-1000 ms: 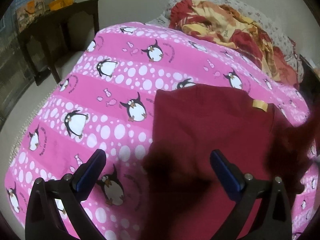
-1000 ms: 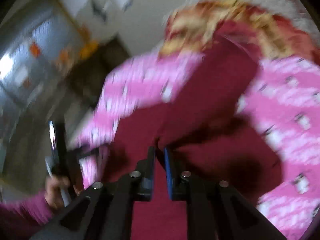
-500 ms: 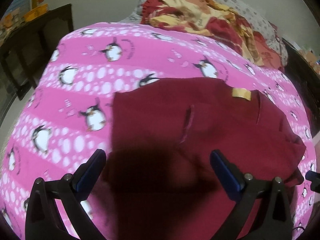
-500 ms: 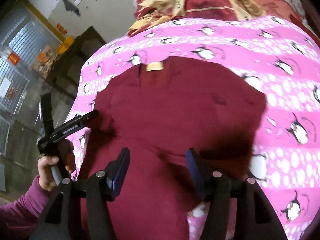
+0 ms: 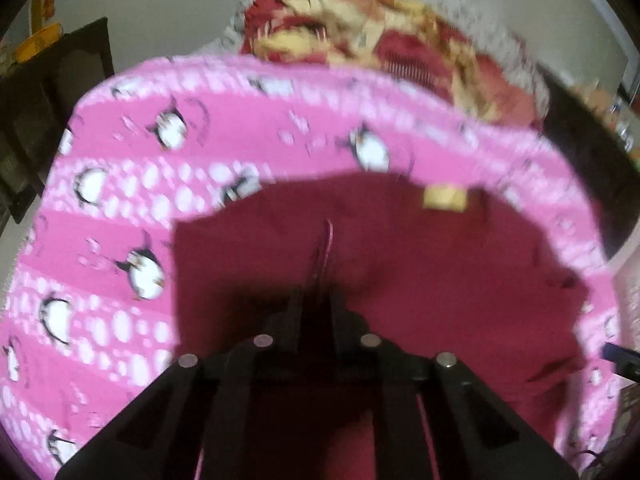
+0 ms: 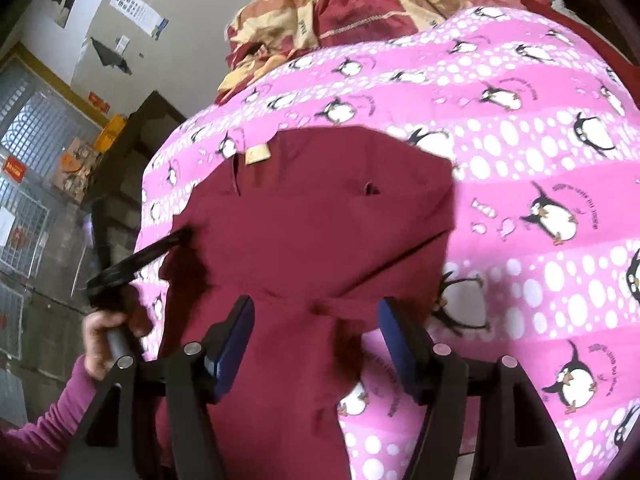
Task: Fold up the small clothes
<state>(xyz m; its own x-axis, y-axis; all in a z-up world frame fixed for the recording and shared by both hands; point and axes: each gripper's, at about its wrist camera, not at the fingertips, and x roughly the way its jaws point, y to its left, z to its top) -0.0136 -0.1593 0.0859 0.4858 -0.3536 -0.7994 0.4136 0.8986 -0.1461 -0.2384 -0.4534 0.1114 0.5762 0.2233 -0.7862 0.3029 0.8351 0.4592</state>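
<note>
Item: maroon garment (image 6: 304, 216), spread on the bed (image 6: 520, 168) over the penguin sheet, tan label (image 6: 258, 155) at its far edge; left tongs (image 5: 316, 300) closed, seemingly pinching a ridge of its cloth, though blur hides the contact, and right tongs (image 6: 316, 320) open above the near hem, holding nothing. Risk: a one-sided pull may drag or bunch the cloth, skewing the fold. Room: bare sheet to the right, bed edge close on the left, bedding pile (image 6: 340, 12) beyond.
</note>
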